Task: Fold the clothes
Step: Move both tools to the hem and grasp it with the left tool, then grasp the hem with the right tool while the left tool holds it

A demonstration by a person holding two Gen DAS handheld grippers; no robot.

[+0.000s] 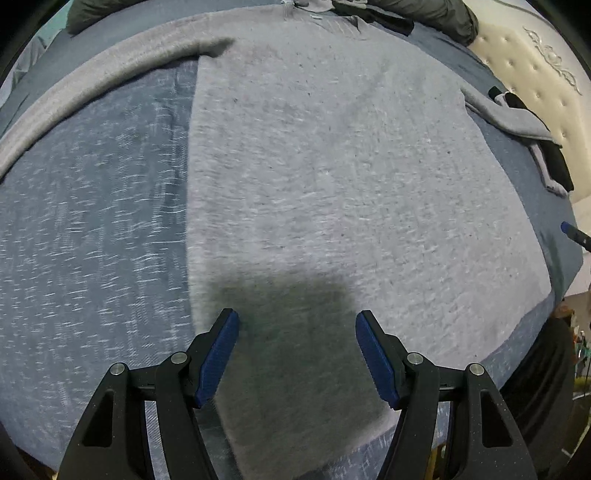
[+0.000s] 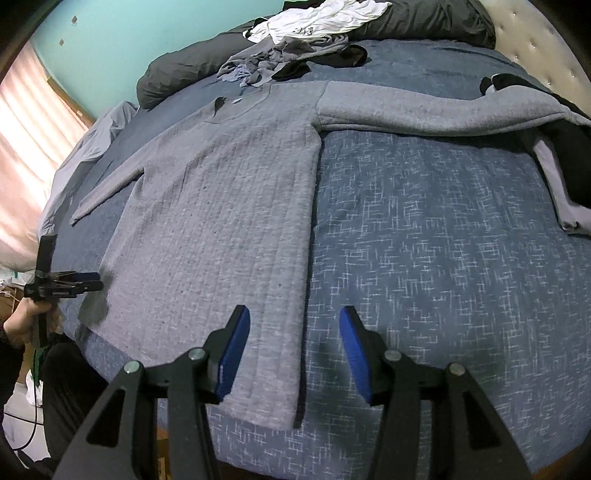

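grey sweater [image 2: 221,206] flat on bed [image 2: 424,258] | left hand-held gripper [image 1: 297,354] open, empty, over near-left hem | right hand-held gripper [image 2: 294,354] open, empty, straddling near-right hem edge

teal wall [image 2: 122,40], curtained window [image 2: 26,122], tufted cream headboard [image 1: 532,74], blue bedspread [image 2: 443,258].

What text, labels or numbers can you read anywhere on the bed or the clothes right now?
White garment in the pile at the far end of the bed: dark print, perhaps digits, too small and blurred to read.
Small tag at the collar of the grey sweater: too small to read.
Left gripper body: faint marking, unreadable.
Nothing else carries text; none is legible.
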